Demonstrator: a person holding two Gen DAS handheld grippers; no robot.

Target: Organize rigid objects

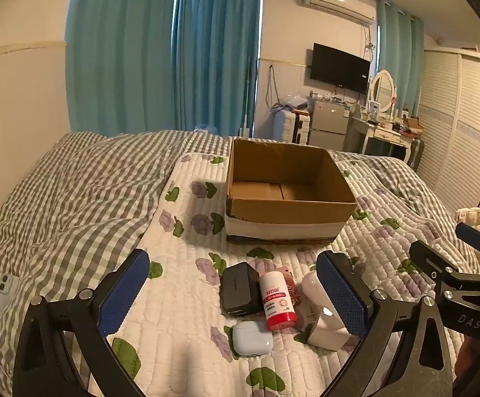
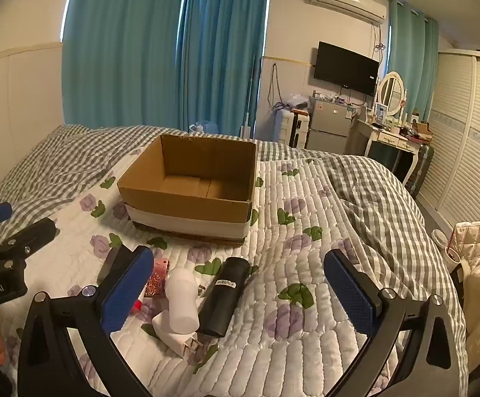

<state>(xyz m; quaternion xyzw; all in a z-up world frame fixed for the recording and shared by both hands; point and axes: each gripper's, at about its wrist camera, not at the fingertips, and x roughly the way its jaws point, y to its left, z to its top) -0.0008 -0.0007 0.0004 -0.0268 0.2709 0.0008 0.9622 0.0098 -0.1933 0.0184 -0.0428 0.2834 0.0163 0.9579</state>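
Rigid objects (image 1: 278,301) heaped on bed quilt (image 1: 187,297) before empty cardboard box (image 1: 286,182): light, hard, probably slick. Best pinched across bottle's middle. Left tool (image 1: 233,292), right tool (image 2: 240,292) both gaping, nothing held.

Open cardboard box (image 1: 289,211) sits empty at 12 o'clock on the quilt. Black case (image 1: 240,289), red-capped bottle (image 1: 278,301) and white earbud case (image 1: 251,337) lie clustered at 6 o'clock

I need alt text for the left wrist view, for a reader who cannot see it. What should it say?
The open left gripper hovers over small items on a flowered quilt: a black box, a red-capped white bottle and a white earbud case. An empty cardboard box sits behind them on the bed.
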